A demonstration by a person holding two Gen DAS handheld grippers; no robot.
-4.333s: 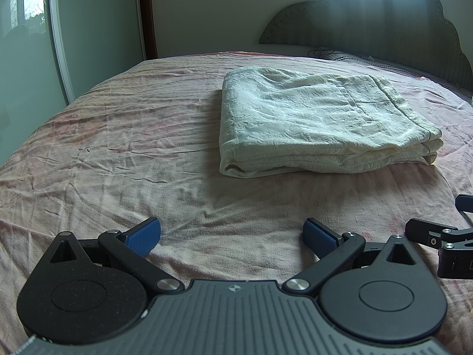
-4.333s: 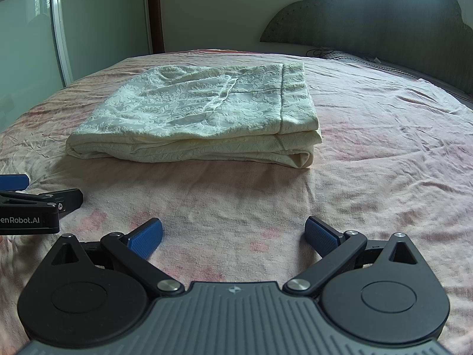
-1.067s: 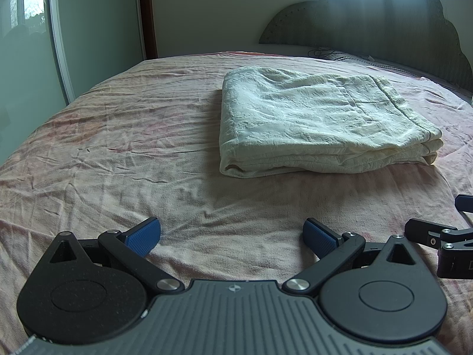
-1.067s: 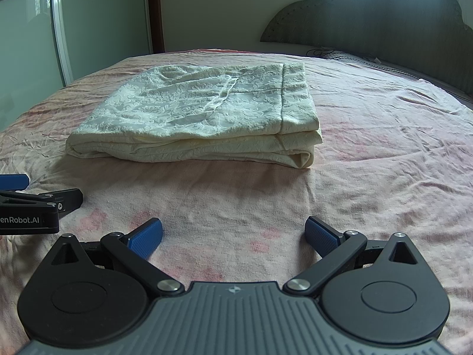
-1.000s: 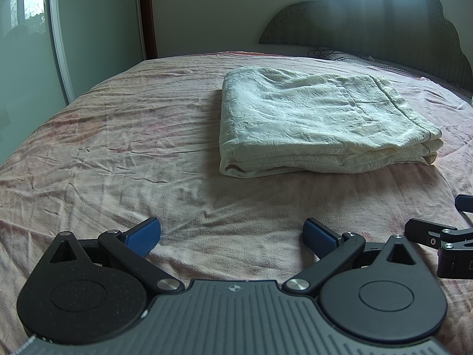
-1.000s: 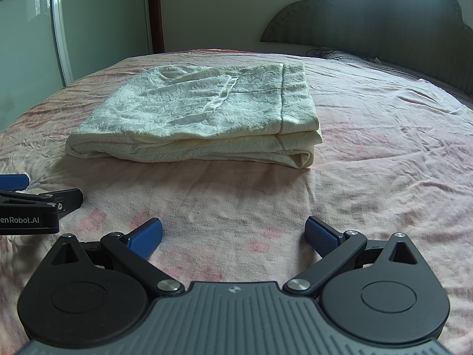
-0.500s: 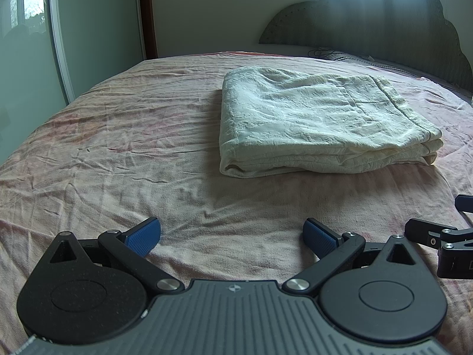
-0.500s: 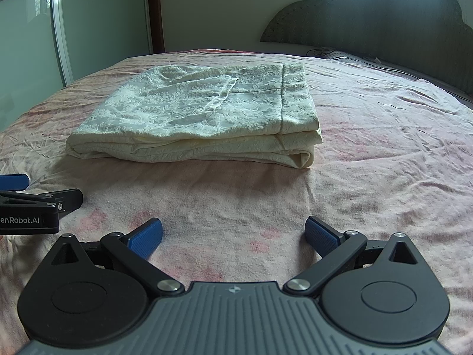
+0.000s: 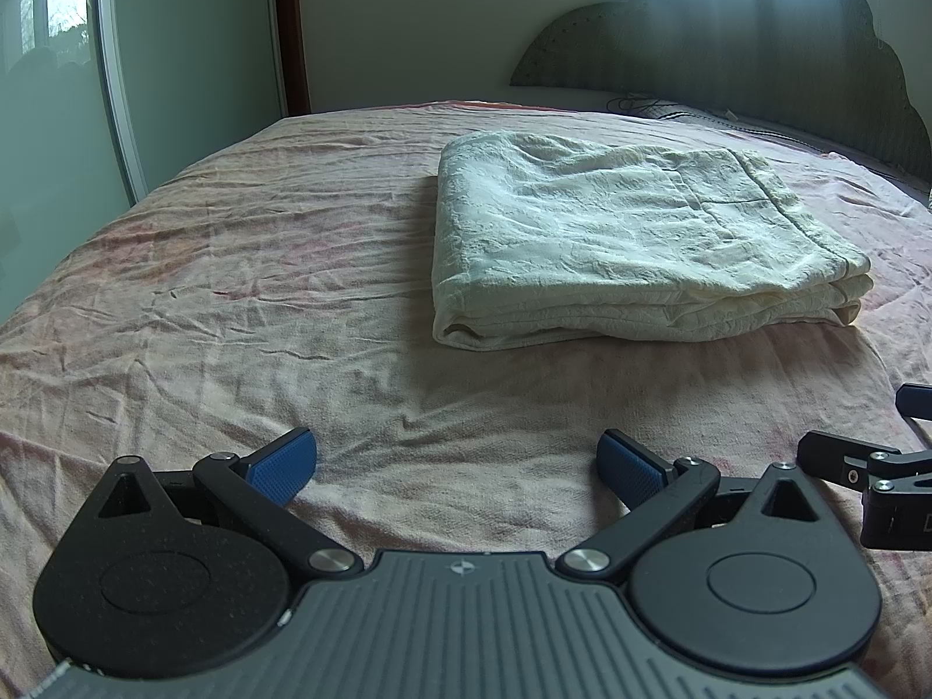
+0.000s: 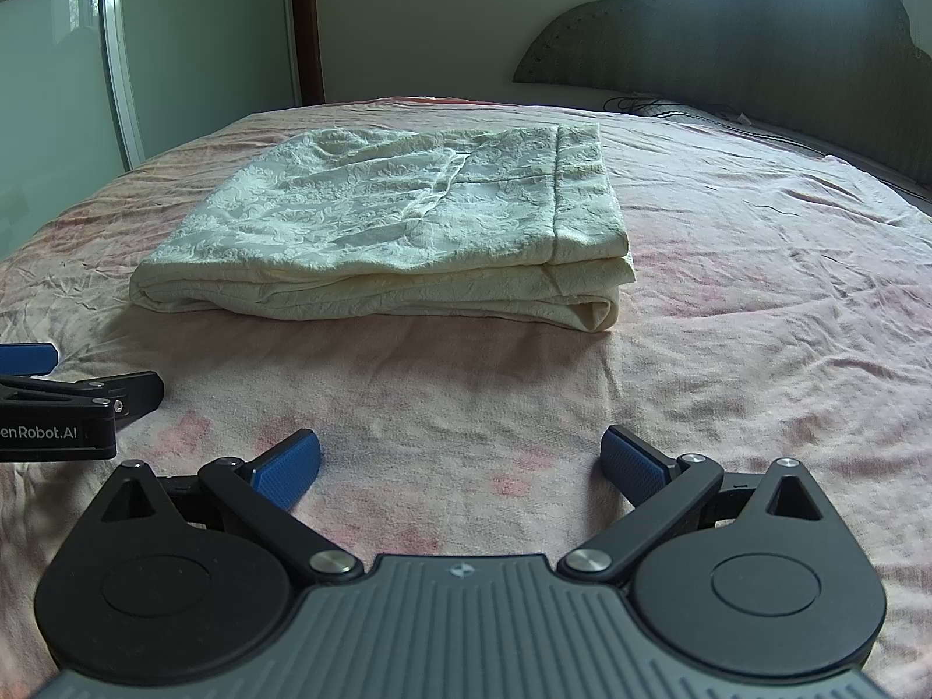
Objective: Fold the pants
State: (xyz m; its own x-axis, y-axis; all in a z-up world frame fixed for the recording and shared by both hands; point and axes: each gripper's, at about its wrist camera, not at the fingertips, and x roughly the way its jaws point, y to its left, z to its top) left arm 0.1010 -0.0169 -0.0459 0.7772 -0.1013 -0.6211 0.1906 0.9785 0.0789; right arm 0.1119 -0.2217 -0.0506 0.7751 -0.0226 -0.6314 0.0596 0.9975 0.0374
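Note:
The cream pants [image 9: 629, 250] lie folded into a thick rectangle on the pink bedsheet [image 9: 233, 291], ahead and to the right in the left wrist view. In the right wrist view the pants [image 10: 396, 233] lie ahead and to the left. My left gripper [image 9: 457, 460] is open and empty, low over the sheet, well short of the pants. My right gripper [image 10: 460, 457] is open and empty too, also short of the pants. Each gripper shows at the edge of the other's view, the right gripper [image 9: 874, 477] and the left gripper [image 10: 76, 402].
A dark padded headboard [image 9: 757, 41] stands at the far right of the bed. A sliding glass door [image 9: 52, 87] runs along the left side. A dark cable [image 10: 652, 102] lies near the headboard. The wrinkled sheet [image 10: 757, 291] spreads around the pants.

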